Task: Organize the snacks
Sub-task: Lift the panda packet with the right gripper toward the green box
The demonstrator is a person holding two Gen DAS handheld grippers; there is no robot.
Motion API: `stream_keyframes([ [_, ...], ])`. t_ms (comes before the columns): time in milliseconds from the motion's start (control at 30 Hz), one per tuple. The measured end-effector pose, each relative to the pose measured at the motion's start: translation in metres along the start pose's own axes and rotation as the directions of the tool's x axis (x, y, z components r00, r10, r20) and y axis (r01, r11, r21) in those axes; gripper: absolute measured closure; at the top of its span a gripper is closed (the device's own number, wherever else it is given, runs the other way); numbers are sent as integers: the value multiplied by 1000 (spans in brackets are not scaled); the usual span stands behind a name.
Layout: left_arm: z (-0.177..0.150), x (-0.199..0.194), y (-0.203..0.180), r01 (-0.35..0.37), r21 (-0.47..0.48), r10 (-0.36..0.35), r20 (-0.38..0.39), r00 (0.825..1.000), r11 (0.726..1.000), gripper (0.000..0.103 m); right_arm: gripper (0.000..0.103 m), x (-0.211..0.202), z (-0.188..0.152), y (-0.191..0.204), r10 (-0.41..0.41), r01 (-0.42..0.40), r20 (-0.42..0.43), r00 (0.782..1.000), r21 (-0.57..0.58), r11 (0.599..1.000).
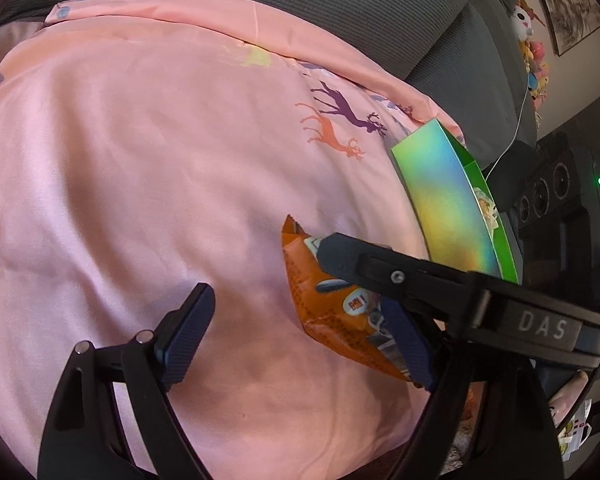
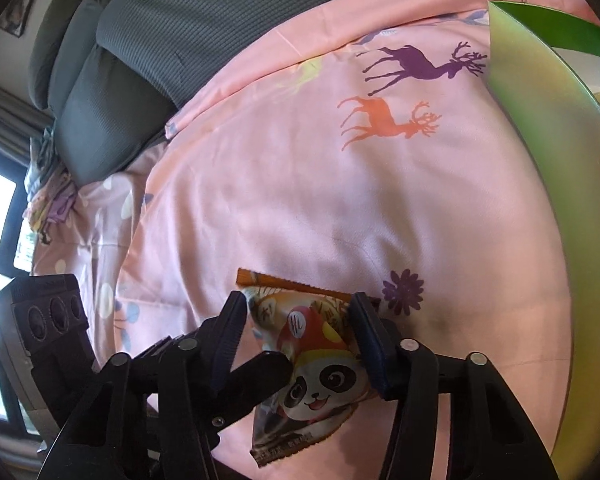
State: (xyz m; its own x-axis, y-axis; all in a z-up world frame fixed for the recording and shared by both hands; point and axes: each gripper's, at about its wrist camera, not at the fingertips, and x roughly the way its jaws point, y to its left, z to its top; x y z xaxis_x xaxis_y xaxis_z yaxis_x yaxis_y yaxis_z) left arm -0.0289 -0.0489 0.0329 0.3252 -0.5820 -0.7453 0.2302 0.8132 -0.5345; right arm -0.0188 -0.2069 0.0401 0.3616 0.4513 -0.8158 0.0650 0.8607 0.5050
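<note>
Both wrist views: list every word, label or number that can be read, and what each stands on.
"DAS": raised letters on the right gripper's body, seen in the left wrist view.
Snack packet: a white oval badge holds two characters, possibly "HL", not certain; the small print on the packet is too small and blurred to read.
Green box: a picture on it, no legible text.

Black grippers point(image 1: 300, 332) — navy ribbed pads point(image 1: 188, 332)

Both cameras ride on the grippers, tilted steeply down and close over the pink sheet point(image 1: 160, 184). Each sees the orange snack packet point(image 2: 312, 364), the printed deer point(image 1: 336, 128) and the green box point(image 1: 452, 200) at the sheet's right edge.
</note>
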Motion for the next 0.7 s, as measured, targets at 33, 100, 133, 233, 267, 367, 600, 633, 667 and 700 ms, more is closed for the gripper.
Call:
stream_keyframes([
  [33, 0, 0, -1, 19, 4, -19, 2, 1000, 1000, 31, 50, 0, 0, -1, 3, -3, 2, 1000, -3, 1000],
  [100, -1, -1, -2, 71, -2, -71, -7, 997, 997, 44, 52, -1, 0, -1, 9, -8, 7, 1000, -8, 1000],
  [133, -2, -1, -3, 94, 0, -94, -8, 996, 996, 54, 52, 0, 1, -1, 12, -12, 5, 1000, -15, 1000],
  [233, -4, -2, -7, 108, 13, -108, -3, 994, 994, 58, 52, 0, 0, 2, 3, -2, 9, 1000, -34, 999],
  [267, -4, -2, -7, 114, 14, -114, -1, 994, 993, 58, 52, -1, 0, 2, 2, -1, 10, 1000, -36, 999],
  [367, -5, -6, -11, 117, 21, -118, 13, 993, 993, 59, 52, -4, -1, 4, 12, -11, 21, 1000, -40, 999],
  [600, -3, -36, -41, 53, 119, -70, 140, 988, 991, 59, 53, -39, -4, 28, 42, -25, 129, 991, -134, 991],
  [633, -2, -41, -46, 46, 132, -67, 157, 985, 990, 59, 53, -45, -3, 30, 55, -35, 147, 988, -139, 990],
  [667, -1, -46, -52, 41, 148, -67, 173, 983, 988, 59, 53, -50, -3, 32, 63, -40, 162, 985, -142, 989],
  [700, 0, -51, -58, 39, 166, -71, 189, 979, 985, 59, 53, -57, -3, 33, 71, -44, 180, 981, -147, 988],
])
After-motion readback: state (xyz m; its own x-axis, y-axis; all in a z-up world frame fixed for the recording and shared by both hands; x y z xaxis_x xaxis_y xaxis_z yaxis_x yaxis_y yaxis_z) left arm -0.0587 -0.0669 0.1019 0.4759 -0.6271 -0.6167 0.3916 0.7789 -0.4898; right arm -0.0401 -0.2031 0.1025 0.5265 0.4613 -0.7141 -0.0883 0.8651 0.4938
